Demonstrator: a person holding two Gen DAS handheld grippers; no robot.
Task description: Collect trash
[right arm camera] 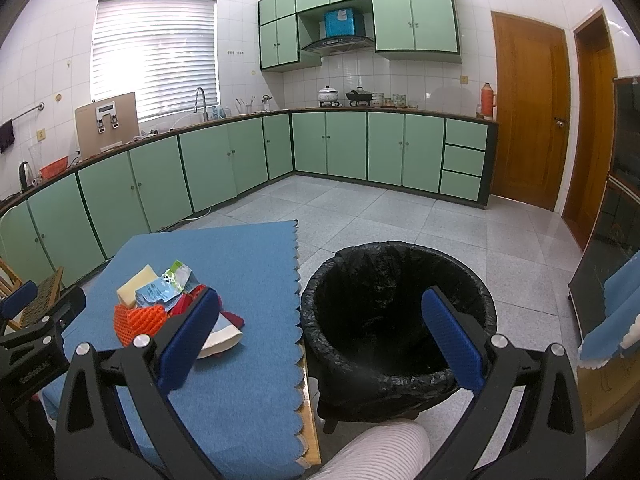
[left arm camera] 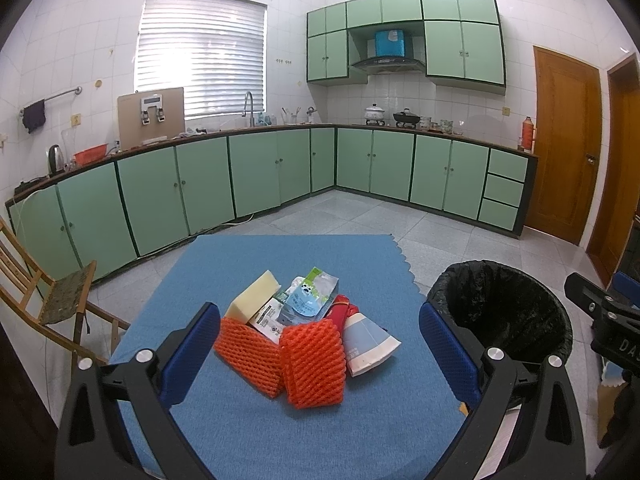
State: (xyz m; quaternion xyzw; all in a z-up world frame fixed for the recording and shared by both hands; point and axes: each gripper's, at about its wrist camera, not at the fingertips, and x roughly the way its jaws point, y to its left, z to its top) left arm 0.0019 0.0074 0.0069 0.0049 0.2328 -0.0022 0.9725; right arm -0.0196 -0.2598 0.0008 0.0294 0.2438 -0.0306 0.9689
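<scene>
A heap of trash lies on the blue mat (left arm camera: 248,432): two orange foam nets (left arm camera: 314,362), a yellow sponge (left arm camera: 252,298), a blue-green snack packet (left arm camera: 310,294), a red wrapper (left arm camera: 340,314) and a flattened paper cup (left arm camera: 370,344). My left gripper (left arm camera: 320,348) hovers open above the heap, its blue pads on either side of it. In the right wrist view the same heap (right arm camera: 160,300) sits to the left. My right gripper (right arm camera: 320,332) is open, spanning the mat's edge and the black-lined bin (right arm camera: 400,320); nothing is between its fingers.
The bin (left arm camera: 504,312) stands on the floor just right of the table. A wooden chair (left arm camera: 52,300) is at the left. Green cabinets (left arm camera: 256,172) run along the far walls, wooden doors (right arm camera: 528,112) at right. A person's striped knee (right arm camera: 376,452) shows below the right gripper.
</scene>
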